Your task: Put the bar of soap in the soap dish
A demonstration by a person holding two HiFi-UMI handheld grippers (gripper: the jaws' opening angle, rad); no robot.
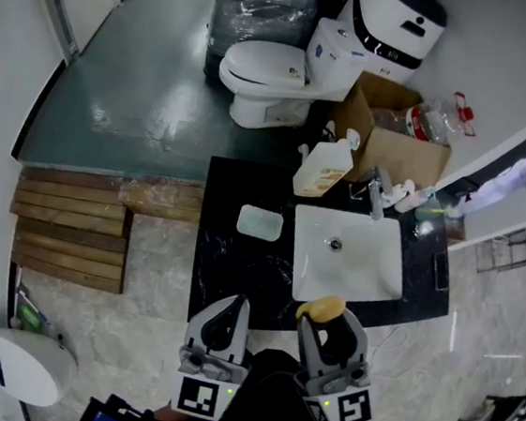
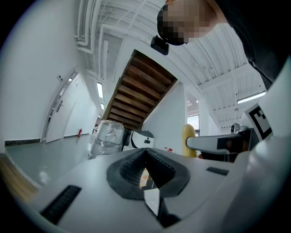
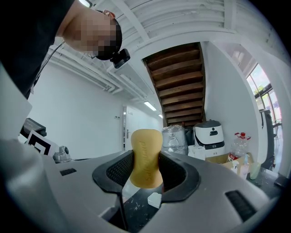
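The bar of soap (image 1: 321, 308) is yellow-orange and stands upright between the jaws of my right gripper (image 1: 322, 323), which is shut on it above the near edge of the black counter (image 1: 227, 276). In the right gripper view the soap (image 3: 146, 157) fills the gap of the right gripper (image 3: 146, 169). The pale green soap dish (image 1: 260, 222) lies on the counter left of the sink, beyond both grippers. My left gripper (image 1: 231, 310) hovers beside the right one, jaws together and holding nothing. The left gripper (image 2: 146, 172) looks out level, with the soap (image 2: 188, 139) to its right.
A white sink (image 1: 360, 273) with a faucet (image 1: 375, 194) is set in the counter. A pump bottle (image 1: 322, 169) stands behind it. Farther off are a toilet (image 1: 269, 73) and a cardboard box (image 1: 397, 149). Wooden slats (image 1: 72, 230) lie on the floor at left.
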